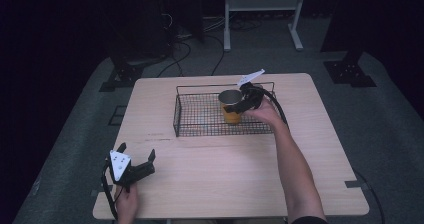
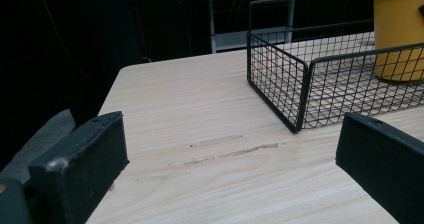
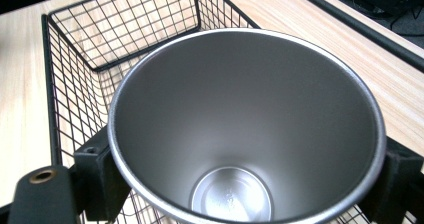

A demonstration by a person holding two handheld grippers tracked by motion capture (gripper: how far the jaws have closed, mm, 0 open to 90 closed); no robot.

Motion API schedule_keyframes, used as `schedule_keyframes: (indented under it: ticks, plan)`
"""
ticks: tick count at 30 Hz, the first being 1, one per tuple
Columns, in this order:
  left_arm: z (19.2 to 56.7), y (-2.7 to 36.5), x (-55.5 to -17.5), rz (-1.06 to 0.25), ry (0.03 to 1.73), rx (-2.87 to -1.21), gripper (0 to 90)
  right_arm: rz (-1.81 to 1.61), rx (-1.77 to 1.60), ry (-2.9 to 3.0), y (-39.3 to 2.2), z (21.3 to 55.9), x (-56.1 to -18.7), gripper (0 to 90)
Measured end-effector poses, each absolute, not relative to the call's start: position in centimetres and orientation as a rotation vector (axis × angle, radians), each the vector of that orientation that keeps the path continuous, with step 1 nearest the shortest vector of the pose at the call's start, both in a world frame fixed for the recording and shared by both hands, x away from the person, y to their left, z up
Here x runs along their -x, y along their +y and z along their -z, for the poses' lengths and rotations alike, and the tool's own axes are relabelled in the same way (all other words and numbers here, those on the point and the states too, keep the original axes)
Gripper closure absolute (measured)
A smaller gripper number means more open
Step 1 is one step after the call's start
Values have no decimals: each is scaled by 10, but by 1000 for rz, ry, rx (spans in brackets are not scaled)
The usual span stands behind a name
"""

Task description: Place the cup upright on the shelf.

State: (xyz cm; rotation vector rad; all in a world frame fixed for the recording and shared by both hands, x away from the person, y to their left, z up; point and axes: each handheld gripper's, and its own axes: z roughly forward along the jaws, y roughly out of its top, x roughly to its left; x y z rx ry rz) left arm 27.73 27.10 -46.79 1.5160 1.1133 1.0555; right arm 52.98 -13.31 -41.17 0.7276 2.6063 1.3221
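Note:
A yellow cup (image 1: pixel 231 106) with a steel inside stands upright in the right half of a black wire basket (image 1: pixel 176 116) at the table's far middle. My right gripper (image 1: pixel 241 104) is shut on the cup, one jaw on each side just below the rim. The right gripper view looks down into the empty cup (image 3: pixel 245 119), with that gripper (image 3: pixel 245 176) around it and the basket (image 3: pixel 125 24) beyond. My left gripper (image 1: pixel 136 151) rests open near the front left corner. In its own view this gripper (image 2: pixel 230 164) stands wide open over bare wood, facing the basket (image 2: pixel 277 84) and cup (image 2: pixel 400 34).
The wooden table (image 1: pixel 225 179) has bare room in front of the basket and on both sides. Behind the table stands a white metal frame (image 1: pixel 260 4). Cables (image 1: pixel 180 49) and black stand feet (image 1: pixel 117 76) lie on the grey floor.

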Motion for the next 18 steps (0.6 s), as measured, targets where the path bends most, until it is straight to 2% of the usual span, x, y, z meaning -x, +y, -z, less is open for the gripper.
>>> schedule_keyframes:
  ticks: [18]
  plan:
    - [468, 271, -277, -1057, 1113, -1517, 0, -1256, -700, 2627, -138, 410, -526, 109]
